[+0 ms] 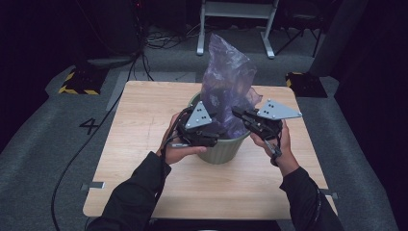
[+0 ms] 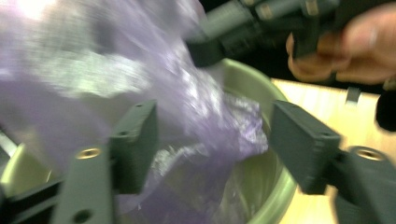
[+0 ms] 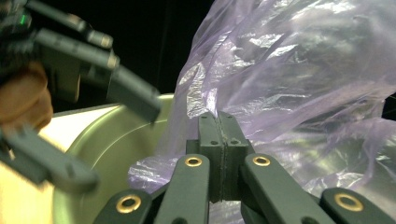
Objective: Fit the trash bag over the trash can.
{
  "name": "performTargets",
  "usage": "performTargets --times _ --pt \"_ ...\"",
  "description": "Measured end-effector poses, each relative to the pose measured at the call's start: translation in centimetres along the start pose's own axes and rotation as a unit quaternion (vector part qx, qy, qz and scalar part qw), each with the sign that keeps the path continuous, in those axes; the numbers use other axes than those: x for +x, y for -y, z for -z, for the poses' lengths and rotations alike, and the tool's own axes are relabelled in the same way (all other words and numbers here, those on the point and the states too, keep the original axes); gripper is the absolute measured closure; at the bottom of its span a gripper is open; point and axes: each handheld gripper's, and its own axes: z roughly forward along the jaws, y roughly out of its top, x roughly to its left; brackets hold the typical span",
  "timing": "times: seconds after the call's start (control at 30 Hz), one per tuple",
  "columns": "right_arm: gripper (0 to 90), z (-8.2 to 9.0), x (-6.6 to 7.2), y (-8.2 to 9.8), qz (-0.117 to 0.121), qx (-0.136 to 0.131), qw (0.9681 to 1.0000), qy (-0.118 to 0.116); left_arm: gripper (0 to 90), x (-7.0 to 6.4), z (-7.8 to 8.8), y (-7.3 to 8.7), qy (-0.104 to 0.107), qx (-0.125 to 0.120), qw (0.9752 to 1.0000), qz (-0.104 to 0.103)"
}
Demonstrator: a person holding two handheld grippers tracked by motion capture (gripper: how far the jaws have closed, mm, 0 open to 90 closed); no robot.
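Left gripper [image 2: 210, 144] spread wide, purple bag [image 1: 226, 82] loose between its jaws — right gripper [image 3: 218, 135] clenched on the film. Bag standing half inside the green bin [image 1: 223, 147] at mid-table [image 1: 144, 144]. Risk: thin plastic tearing or slipping free — one pinch point, any hard tug.

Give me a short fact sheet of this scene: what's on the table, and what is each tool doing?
Table: light wooden table
Bin: green bin near its middle
Bag: purple plastic bag, standing up out of the bin
Left gripper: jaws apart, bag film between them
Right gripper: jaws shut, at the bag's film; whether film is pinched is unclear
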Motion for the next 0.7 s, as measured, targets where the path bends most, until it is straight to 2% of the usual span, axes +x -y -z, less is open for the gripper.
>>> performTargets --times 0.03,0.1,0.2,0.27,0.37,0.43,0.5,0.53,0.6,0.63,0.7 --pt "90.0 0.1 0.2 0.1 0.004 0.002 1.0000 -0.002 25.6 0.2 0.3 -0.1 -0.001 -0.010 0.9999 0.009" --pt "90.0 0.2 0.5 0.3 0.008 0.005 0.9999 -0.009 23.5 0.6 0.8 -0.5 -0.007 -0.023 0.9995 0.022" --pt "90.0 0.2 1.0 0.7 0.024 0.017 0.9995 -0.010 19.7 1.3 1.1 -1.2 -0.006 -0.038 0.9982 0.046" --pt "90.0 0.1 1.3 0.9 0.036 0.023 0.9990 -0.010 18.4 1.6 1.1 -1.7 -0.005 -0.046 0.9974 0.055" --pt "90.0 0.0 1.7 1.3 0.049 0.032 0.9982 -0.011 17.3 2.0 0.4 -2.5 -0.008 -0.042 0.9967 0.070" --pt "90.0 0.0 2.0 1.5 0.056 0.036 0.9977 -0.012 18.6 2.0 0.0 -2.7 -0.008 -0.035 0.9970 0.069" --pt "90.0 0.1 2.4 1.7 0.065 0.040 0.9970 -0.011 28.5 1.7 -0.4 -2.9 -0.021 -0.020 0.9980 0.057" --pt "90.0 0.1 2.6 1.7 0.068 0.040 0.9968 -0.013 37.1 1.5 -0.6 -2.9 -0.026 -0.014 0.9983 0.049" --pt "89.6 0.3 2.8 1.9 0.072 0.039 0.9965 -0.013 53.0 1.3 -0.7 -2.8 -0.023 -0.003 0.9991 0.037" --pt "89.1 0.4 2.9 1.9 0.072 0.038 0.9966 -0.012 59.2 1.2 -0.6 -2.6 -0.027 -0.007 0.9991 0.030" --pt "87.3 0.7 2.9 2.1 0.065 0.033 0.9972 -0.015 72.7 1.1 -0.4 -2.3 -0.020 -0.013 0.9994 0.024"
